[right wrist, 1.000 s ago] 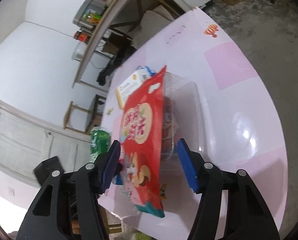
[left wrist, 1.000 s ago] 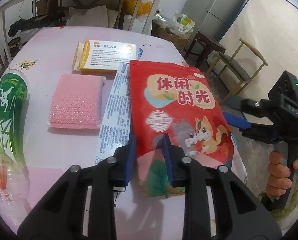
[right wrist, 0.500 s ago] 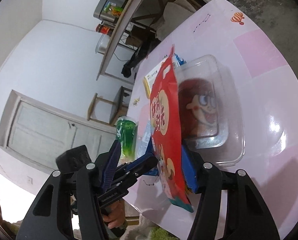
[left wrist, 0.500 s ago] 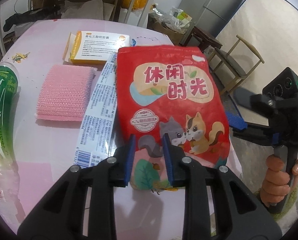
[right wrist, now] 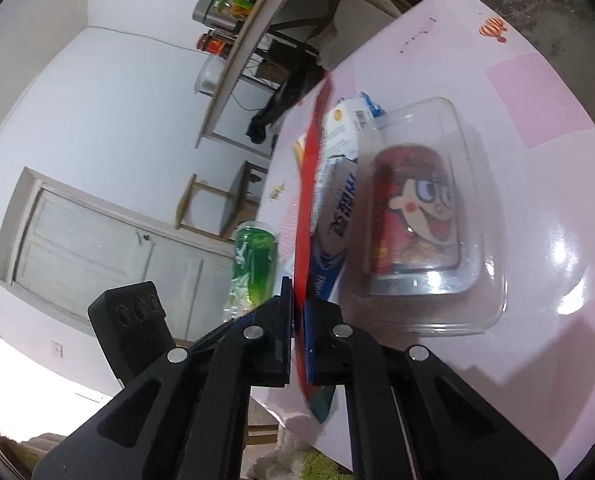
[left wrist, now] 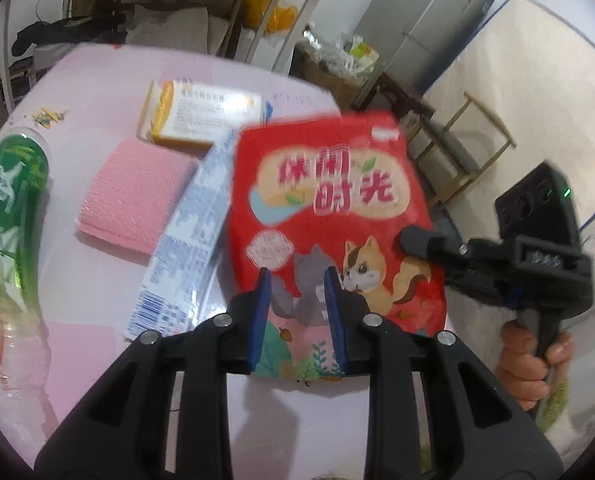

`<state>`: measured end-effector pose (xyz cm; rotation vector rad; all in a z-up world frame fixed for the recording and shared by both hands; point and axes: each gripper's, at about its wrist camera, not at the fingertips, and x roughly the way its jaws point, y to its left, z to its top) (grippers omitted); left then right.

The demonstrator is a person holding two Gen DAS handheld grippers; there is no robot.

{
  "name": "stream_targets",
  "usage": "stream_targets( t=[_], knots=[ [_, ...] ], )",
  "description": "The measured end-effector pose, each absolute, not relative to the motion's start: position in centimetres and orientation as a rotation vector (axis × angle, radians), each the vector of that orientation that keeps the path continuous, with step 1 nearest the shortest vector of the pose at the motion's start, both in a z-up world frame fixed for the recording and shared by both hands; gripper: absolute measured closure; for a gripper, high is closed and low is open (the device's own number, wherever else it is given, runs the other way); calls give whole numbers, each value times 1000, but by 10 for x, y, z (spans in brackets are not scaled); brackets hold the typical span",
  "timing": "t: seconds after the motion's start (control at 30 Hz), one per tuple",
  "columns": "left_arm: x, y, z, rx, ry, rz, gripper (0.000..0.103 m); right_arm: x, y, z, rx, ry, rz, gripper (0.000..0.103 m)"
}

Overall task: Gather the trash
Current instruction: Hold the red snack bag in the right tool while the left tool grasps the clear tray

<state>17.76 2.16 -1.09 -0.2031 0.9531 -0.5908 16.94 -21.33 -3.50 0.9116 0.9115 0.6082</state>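
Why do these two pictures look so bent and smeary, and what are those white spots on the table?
Both wrist views are fisheye, so edges curve. Left wrist view: motion blur smears the red snack bag and green bottle. Right wrist view: lamp glare dots the glossy pink table and the clear plastic container; the right gripper looks sharp.

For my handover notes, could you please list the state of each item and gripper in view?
Red snack bag: lifted, pinched by both grippers.
Left gripper: shut on its bottom edge.
Right gripper: jaws just closed on its side edge.
Green bottle: lying down.
Clear clamshell box: closed, flat.
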Motion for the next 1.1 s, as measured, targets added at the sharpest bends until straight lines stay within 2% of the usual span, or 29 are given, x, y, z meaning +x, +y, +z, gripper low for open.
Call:
stream_targets(
  t=[0.23,0.47,0.57,0.67,0.73,0.9,1.1],
  knots=[
    [176,54,22,-288,834,-585,77,167,-225,-20,961,836,667,98],
    [182,71,22,-324,836,-543,75,159,-252,-3,1009,730,668,98],
    [181,65,18,-318,857,-547,66,155,-270,6,1036,678,645,98],
    [181,53,15,-300,881,-566,53,141,-297,12,1069,606,613,98],
    [180,43,14,-285,897,-576,40,128,-318,16,1090,551,586,98],
    [184,8,7,-252,934,-618,19,101,-351,17,1091,502,490,98],
    [198,-43,-2,-194,984,-622,14,79,-371,3,1118,507,428,98]
  ],
)
